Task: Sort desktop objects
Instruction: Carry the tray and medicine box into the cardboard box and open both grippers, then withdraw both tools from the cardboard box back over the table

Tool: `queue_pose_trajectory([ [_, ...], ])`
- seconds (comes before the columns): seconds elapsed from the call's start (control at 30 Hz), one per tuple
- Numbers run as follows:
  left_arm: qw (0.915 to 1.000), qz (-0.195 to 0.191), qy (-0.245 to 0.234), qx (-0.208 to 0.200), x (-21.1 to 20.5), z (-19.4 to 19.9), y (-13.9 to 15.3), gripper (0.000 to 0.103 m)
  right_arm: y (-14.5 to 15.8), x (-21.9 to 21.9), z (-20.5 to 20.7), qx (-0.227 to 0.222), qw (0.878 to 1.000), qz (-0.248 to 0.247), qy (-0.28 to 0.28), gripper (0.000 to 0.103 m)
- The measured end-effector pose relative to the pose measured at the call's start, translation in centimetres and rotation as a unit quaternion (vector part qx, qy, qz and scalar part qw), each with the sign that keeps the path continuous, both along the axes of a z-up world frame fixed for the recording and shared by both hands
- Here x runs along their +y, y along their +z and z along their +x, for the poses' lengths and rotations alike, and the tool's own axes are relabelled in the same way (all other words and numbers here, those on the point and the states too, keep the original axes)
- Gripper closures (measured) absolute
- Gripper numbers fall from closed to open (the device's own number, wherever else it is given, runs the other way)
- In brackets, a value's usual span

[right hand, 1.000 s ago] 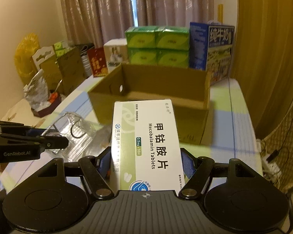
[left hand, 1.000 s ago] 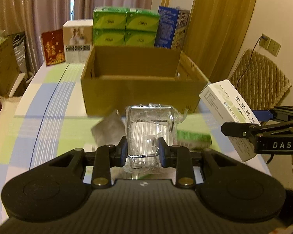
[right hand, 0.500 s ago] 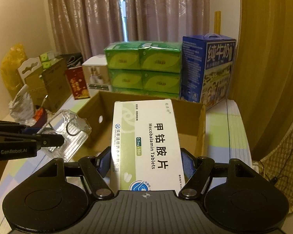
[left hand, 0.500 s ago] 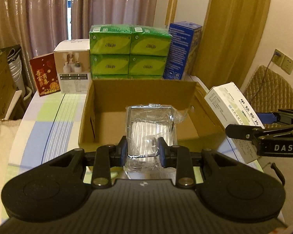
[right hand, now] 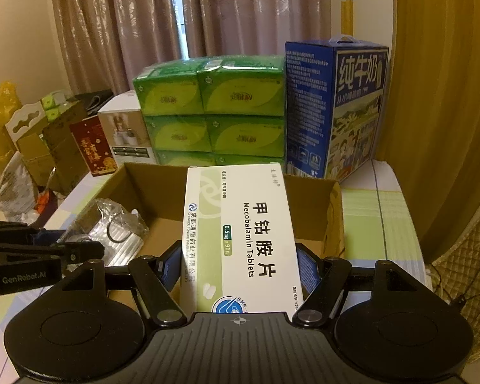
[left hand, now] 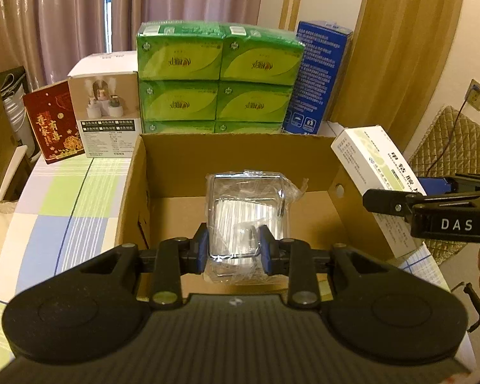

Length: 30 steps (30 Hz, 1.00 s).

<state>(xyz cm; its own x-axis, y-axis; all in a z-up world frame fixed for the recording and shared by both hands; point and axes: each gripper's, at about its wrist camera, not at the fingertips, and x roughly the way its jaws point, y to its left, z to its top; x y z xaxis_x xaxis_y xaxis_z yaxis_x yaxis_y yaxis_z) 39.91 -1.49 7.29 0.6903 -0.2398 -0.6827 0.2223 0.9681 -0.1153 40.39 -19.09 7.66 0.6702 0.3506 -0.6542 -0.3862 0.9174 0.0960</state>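
Holding a clear plastic-wrapped container (left hand: pixel 248 211) tight in the left gripper (left hand: pixel 234 247), right above the open cardboard box (left hand: pixel 233 150). Squeezing a white Mecobalamin tablet box (right hand: pixel 240 240) in the right gripper (right hand: pixel 238 265), long side pointing forward, hanging over the box's right end. Both waiting just above, with the bare box floor straight below.

Table (left hand: pixel 57 198) w/ checked green-blue-white cloth. Open cardboard box (left hand: pixel 134 192) sits mid-table. Just behind box: stacked green tissue packs (left hand: pixel 217 76); blue milk carton (right hand: pixel 336 108) to their right; white product box (left hand: pixel 107 112), then red card box (left hand: pixel 56 121), to their left.
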Motion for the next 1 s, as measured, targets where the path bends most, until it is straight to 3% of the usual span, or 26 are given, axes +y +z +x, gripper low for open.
queue_pose_trajectory([
  [0.23,1.0,0.003,0.0,-0.001,-0.2,1.9,-1.6,0.071,-1.5,0.2,1.4,0.007,1.0,0.004,-0.008,0.035],
  [0.5,0.9999,0.003,0.004,-0.014,0.7,1.2,-1.2,0.068,-2.4,0.2,1.9,0.007,1.0,0.004,-0.015,0.034],
  [0.6,0.9998,0.001,0.008,-0.017,1.0,0.7,-1.0,0.058,-2.4,0.1,2.1,-0.001,1.0,0.015,-0.012,0.034],
  [0.67,0.9997,0.002,0.013,-0.02,1.2,0.2,-0.9,0.043,-2.1,-0.2,1.9,-0.01,0.999,0.026,-0.016,0.018],
  [0.77,0.9994,0.003,0.015,-0.032,1.6,-0.7,-0.6,0.029,-1.4,-0.7,1.1,-0.025,0.999,0.035,-0.02,0.013],
  [1.0,0.9983,-0.005,0.035,-0.046,2.8,-3.6,0.6,0.01,0.4,-2.3,-3.3,-0.049,0.998,0.035,-0.027,0.002],
])
